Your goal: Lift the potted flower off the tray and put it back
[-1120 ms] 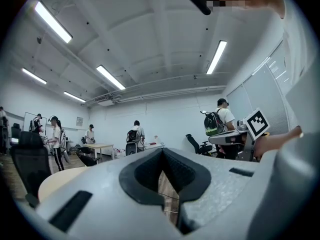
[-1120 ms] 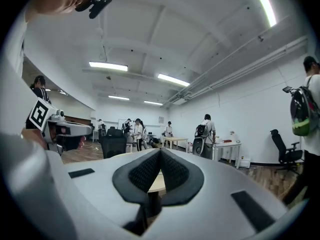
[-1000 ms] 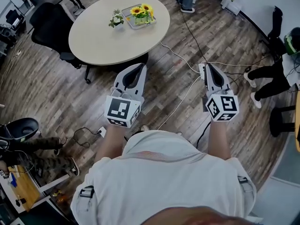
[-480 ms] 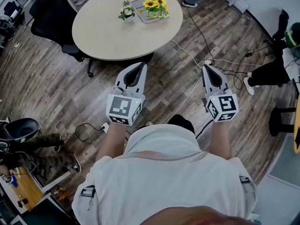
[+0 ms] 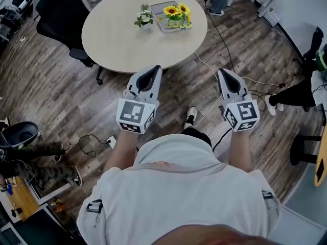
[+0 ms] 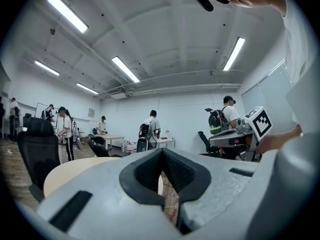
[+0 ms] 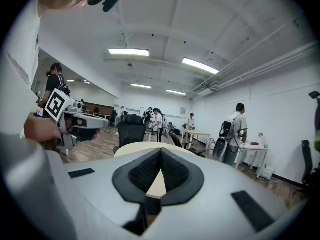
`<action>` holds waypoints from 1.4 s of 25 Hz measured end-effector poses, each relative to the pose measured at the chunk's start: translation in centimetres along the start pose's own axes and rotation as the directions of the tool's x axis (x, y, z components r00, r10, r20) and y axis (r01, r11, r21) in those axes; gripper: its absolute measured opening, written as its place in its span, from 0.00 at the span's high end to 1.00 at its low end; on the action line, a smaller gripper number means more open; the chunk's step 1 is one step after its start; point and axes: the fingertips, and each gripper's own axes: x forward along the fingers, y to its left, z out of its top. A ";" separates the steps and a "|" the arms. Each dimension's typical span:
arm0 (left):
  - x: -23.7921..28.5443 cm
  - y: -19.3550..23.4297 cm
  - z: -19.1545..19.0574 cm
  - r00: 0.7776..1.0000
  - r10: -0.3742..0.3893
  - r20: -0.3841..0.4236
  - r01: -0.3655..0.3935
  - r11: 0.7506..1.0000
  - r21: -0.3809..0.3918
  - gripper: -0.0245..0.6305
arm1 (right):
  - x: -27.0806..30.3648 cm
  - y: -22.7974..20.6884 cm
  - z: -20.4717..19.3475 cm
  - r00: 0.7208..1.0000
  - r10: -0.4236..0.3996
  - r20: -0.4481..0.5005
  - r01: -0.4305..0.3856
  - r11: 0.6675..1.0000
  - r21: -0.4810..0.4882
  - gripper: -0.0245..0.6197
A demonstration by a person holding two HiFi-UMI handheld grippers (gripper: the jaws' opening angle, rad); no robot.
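Brown wood-plank floor (image 5: pixel 56 101) fills the head view. Round beige-topped counter (image 5: pixel 122 40) sits at 12 o'clock from the person, with bare floor between it and the tongs. The person in a white shirt (image 5: pixel 179 193) takes up the 6 o'clock part of the view, forearms reaching out to 12. Black office chair (image 5: pixel 59 9) stands at the counter's 9 o'clock, touching or just beside its edge. Other people stand in the room in both gripper views, far back.

Left grey two-jaw tongs (image 5: pixel 155 68) with a black-and-white marker cube: jaws pressed together, nothing between them, only floor and counter edge showing past the tips in the left gripper view. Right grey two-jaw tongs (image 5: pixel 223 71) with a marker cube: jaws also pressed together, nothing held, counter top seen past the tips. Both point to 12 o'clock, well apart from the counter's things.

Shallow rectangular silvery tray (image 5: pixel 164 26) lies at about 1 o'clock on the counter top. The pot of yellow sunflowers (image 5: pixel 177 12) stands upright on the tray, toward its 3 o'clock end. A small pot of white flowers with green leaves (image 5: pixel 144 19) stands off the tray, just beside its 9 o'clock edge. White cable (image 5: pixel 207 65) runs over the floor between the tongs. One dark shoe (image 5: pixel 190 116) shows at 6 o'clock of that.
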 end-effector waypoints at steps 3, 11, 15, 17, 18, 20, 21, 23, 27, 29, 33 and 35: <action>4.4 0.2 0.2 1.000 0.016 -0.006 -0.016 1.000 0.009 0.96 | 2.5 -3.3 -0.2 0.999 0.045 0.011 -0.044 0.999 -0.027 0.96; 19.4 -1.3 2.0 0.999 0.019 -0.032 -0.018 0.999 0.048 0.96 | 8.4 -18.4 -2.4 0.999 0.045 0.005 -0.045 0.996 0.080 0.96; 25.5 -0.8 1.8 0.996 0.071 -0.051 -0.068 0.996 0.058 0.96 | 11.9 -25.2 -3.7 0.998 0.062 0.012 -0.063 0.990 0.128 0.96; 27.7 -0.4 1.7 0.993 0.106 -0.061 -0.102 0.993 0.060 0.96 | 13.8 -27.5 -4.4 0.996 0.088 0.013 -0.089 0.985 0.148 0.96; 28.5 -0.3 1.6 0.990 0.123 -0.068 -0.118 0.991 0.065 0.96 | 14.8 -28.4 -4.8 0.994 0.105 0.013 -0.106 0.982 0.160 0.96; 29.9 0.0 1.3 0.985 0.153 -0.086 -0.146 0.986 0.073 0.96 | 16.7 -29.9 -5.5 0.990 0.137 0.014 -0.138 0.974 0.179 0.96; 30.5 0.3 1.1 0.981 0.165 -0.098 -0.158 0.984 0.077 0.96 | 17.7 -30.4 -5.7 0.989 0.150 0.017 -0.150 0.971 0.188 0.96; 31.3 1.0 0.5 0.974 0.189 -0.125 -0.180 0.980 0.083 0.96 | 19.5 -30.9 -6.0 0.985 0.171 0.028 -0.174 0.963 0.207 0.96; 32.1 3.5 -0.3 0.962 0.228 -0.152 -0.220 0.973 0.063 0.96 | 22.4 -29.8 -7.1 0.974 0.227 0.013 -0.224 0.947 0.232 0.96; 32.6 4.9 -0.5 0.961 0.230 -0.153 -0.225 0.973 0.054 0.96 | 23.8 -29.4 -7.6 0.971 0.238 -0.008 -0.230 0.945 0.234 0.96; 34.1 7.9 -1.6 0.967 0.210 -0.148 -0.206 0.978 0.037 0.96 | 26.4 -30.0 -7.6 0.977 0.209 -0.026 -0.198 0.953 0.227 0.96; 34.8 9.9 -2.0 0.971 0.198 -0.134 -0.195 0.980 0.031 0.96 | 28.3 -29.9 -7.0 0.981 0.189 -0.029 -0.179 0.961 0.210 0.96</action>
